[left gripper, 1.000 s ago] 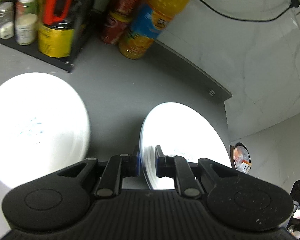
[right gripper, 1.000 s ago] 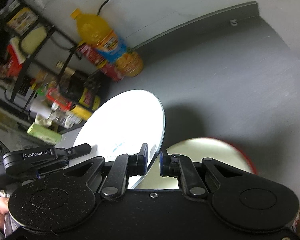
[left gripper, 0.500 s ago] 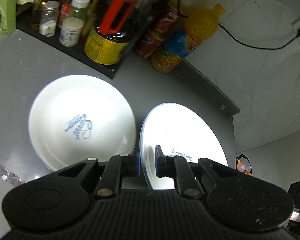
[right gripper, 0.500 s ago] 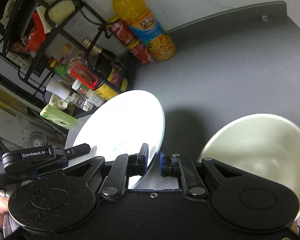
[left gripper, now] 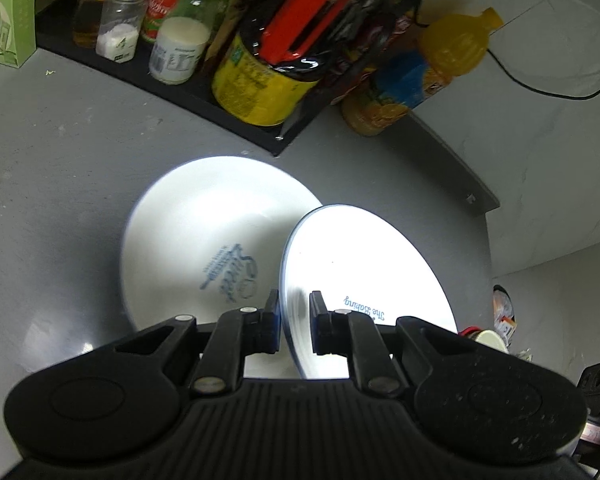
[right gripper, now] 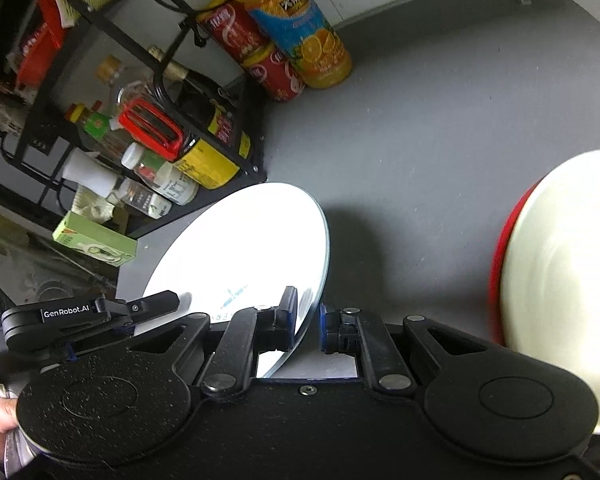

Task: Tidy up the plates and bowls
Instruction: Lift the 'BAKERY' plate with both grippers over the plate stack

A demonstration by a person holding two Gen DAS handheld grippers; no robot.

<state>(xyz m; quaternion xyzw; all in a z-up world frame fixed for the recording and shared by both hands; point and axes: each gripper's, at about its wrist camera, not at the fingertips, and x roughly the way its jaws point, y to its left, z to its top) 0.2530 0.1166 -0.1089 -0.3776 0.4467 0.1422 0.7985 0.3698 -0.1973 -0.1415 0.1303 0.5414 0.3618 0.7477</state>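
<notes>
"Plates first: where are they?"

"In front of the rack [left gripper: 100, 60]. The left claw [left gripper: 295, 308] is clenched on the rim of the lettered plate [left gripper: 360, 264], which stands tilted on edge. The second plate [left gripper: 204, 232] lies flatter, between it and the rack. I cannot tell if that one rests on the worktop [left gripper: 60, 160]."

"And the right claw [right gripper: 308, 312]?"

"It pinches a white plate [right gripper: 252, 248] by the rim, also tilted, short of the rack's corner. That may be the second plate; the glare hides it."

"Why the rim?"

"Probably because the fingers can only close on a thin edge. It also leaves the underside free, so one plate can be laid on another."

"Why tilted?"

"I'd guess to slide the lettered plate over its neighbour and make a stack."

"And the bowl [right gripper: 560, 300]?"

"It is well away from the rack on the open worktop, with nothing gripping it. It looks left for later."
</notes>
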